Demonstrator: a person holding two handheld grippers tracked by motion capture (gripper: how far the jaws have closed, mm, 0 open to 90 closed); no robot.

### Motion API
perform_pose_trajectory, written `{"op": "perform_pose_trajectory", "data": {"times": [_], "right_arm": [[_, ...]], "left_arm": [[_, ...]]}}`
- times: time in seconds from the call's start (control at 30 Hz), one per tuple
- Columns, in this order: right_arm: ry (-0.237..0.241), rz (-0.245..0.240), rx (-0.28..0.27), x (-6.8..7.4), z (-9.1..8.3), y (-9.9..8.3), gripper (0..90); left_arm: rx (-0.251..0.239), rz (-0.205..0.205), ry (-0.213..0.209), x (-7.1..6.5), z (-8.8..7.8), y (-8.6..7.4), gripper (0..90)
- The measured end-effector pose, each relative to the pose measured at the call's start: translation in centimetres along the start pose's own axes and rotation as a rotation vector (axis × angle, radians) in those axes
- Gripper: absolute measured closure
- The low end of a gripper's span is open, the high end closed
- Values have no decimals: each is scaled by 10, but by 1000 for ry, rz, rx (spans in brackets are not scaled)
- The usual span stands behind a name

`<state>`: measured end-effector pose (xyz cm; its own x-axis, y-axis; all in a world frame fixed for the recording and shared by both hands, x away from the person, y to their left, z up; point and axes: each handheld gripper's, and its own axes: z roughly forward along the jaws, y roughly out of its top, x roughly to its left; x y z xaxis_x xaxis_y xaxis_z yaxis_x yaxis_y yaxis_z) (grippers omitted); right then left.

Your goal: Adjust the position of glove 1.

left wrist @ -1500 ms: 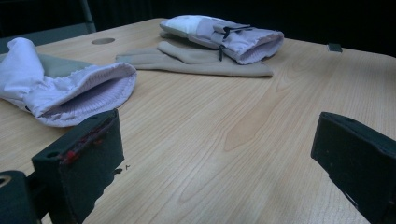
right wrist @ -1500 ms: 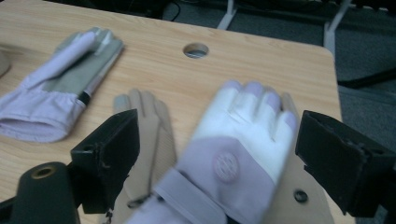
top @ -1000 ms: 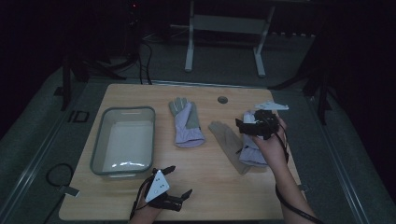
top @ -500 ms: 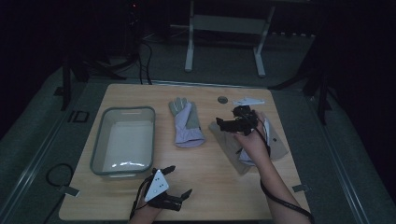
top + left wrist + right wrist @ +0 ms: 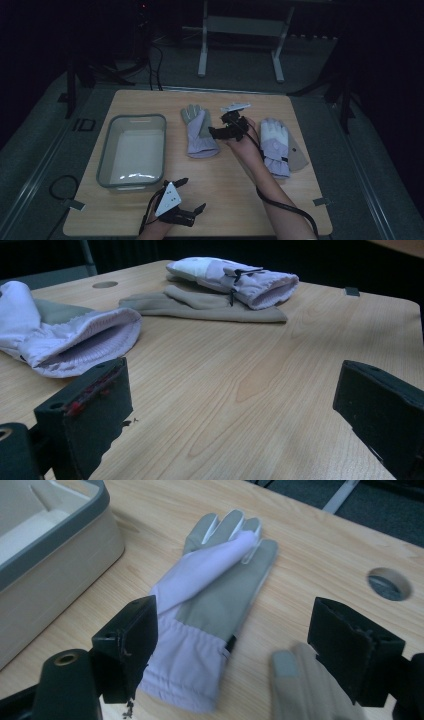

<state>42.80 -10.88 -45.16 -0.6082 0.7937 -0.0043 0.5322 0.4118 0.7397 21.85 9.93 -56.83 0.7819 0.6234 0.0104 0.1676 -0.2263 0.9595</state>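
your right tongs (image 5: 216,133) have come across the worktop (image 5: 235,200) since a second ago, leaving the lilac glove (image 5: 275,145) and the tan glove (image 5: 296,156) at the right side, and now sit low beside the cuff of the lilac-and-grey glove (image 5: 198,132) in the middle. their jaws have just been closing a little but stand wide apart and hold nothing; in the right gripper view the glove (image 5: 210,610) lies flat ahead, its cuff close by the left-hand jaw, not between the pads. a tan fingertip (image 5: 287,666) shows near the bottom edge, between the jaws. your left tongs (image 5: 186,200) rest at the near edge of the worktop in the same spot as before, jaws wide and empty, looking towards both gloves (image 5: 75,335). the grey bin (image 5: 131,150) stands empty just left of the middle glove. judgement: the shift marks a reach for this glove; the grasp is not yet made. the cloth is thin and lies flat, so the pads must get low over the cuff edge to gather it.
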Motion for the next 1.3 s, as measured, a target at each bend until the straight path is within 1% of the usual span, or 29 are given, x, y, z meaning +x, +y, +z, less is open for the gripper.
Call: {"op": "perform_pose_trajectory", "data": {"times": [0.03, 0.07, 0.1, 0.13, 0.17, 0.2, 0.23, 0.27, 0.3, 0.37, 0.47, 0.53, 0.57, 0.6, 0.67, 0.73, 0.83, 0.9, 0.97, 1.0, 1.03, 1.07, 1.1, 1.13, 1.17, 1.23, 1.3], "right_arm": [[9, -8, 19, 2, 6, 1, 243], [15, -10, 29, 4, 10, 1, 245], [15, -11, 37, 6, 16, 0, 289], [15, -11, 37, 6, 16, 0, 289], [20, -13, 43, 7, 20, 0, 304], [28, -3, 52, 8, 30, 0, 360], [42, 2, 55, 8, 35, 1, 379], [40, 6, 59, 8, 39, 1, 386], [43, 5, 63, 8, 43, 1, 425], [50, 9, 78, 7, 52, 2, 445], [55, 16, 107, 6, 65, 0, 447], [59, 21, 113, 6, 68, 0, 446], [58, 13, 115, 6, 72, -1, 446], [42, -7, 125, 7, 81, -2, 440], [37, -1, 122, 5, 87, -1, 429], [48, 7, 130, 5, 92, -1, 432], [44, -12, 140, 7, 98, -3, 432], [21, -29, 153, 8, 102, -5, 433], [15, -25, 161, 8, 105, -6, 434], [4, -31, 170, 7, 110, -9, 452], [5, -27, 177, 7, 112, -11, 467], [9, -19, 186, 7, 114, -13, 503], [9, -2, 190, 7, 115, -14, 533], [7, 22, 187, 7, 115, -15, 581], [6, 27, 183, 8, 115, -16, 617], [-14, -1, 174, 12, 115, -17, 683], [-19, -13, 175, 14, 115, -17, 741]], "left_arm": [[0, -2, 0, 0, 0, 0, 23], [-2, -4, -2, 0, 0, 0, 23], [-4, -3, -2, 0, 0, 0, 23], [-4, -3, -2, 0, 0, 0, 23], [-5, -8, -4, 0, 0, 0, 23], [-5, -9, -6, 1, 0, 0, 23], [-7, -11, -5, 0, 0, 0, 23], [-8, -9, -6, 1, -1, 0, 23], [-8, -10, -6, 1, -1, 0, 23], [-7, -10, -8, 1, -1, 0, 23], [-6, -11, -9, 1, 0, 0, 23], [-6, -9, -10, 1, 0, 0, 23], [-7, -10, -7, 1, 0, 0, 23], [-6, -11, -8, 1, 0, 0, 23], [-7, -12, -8, 1, -1, 0, 23], [-7, -13, -7, 1, -1, 0, 23], [-8, -13, -6, 1, -1, 0, 23], [-8, -13, -7, 1, -1, 0, 23], [-8, -12, -7, 1, -1, 0, 23], [-7, -12, -7, 1, -1, 0, 23], [-7, -12, -8, 1, -1, 0, 23], [-7, -12, -8, 1, 0, 0, 23], [-6, -13, -9, 1, 0, 0, 23], [-4, -15, -10, 1, 0, 0, 23], [-3, -17, -9, 1, 0, 0, 23], [-4, -18, -7, 1, 0, 0, 23], [-5, -17, -9, 1, 0, 0, 23]]}}
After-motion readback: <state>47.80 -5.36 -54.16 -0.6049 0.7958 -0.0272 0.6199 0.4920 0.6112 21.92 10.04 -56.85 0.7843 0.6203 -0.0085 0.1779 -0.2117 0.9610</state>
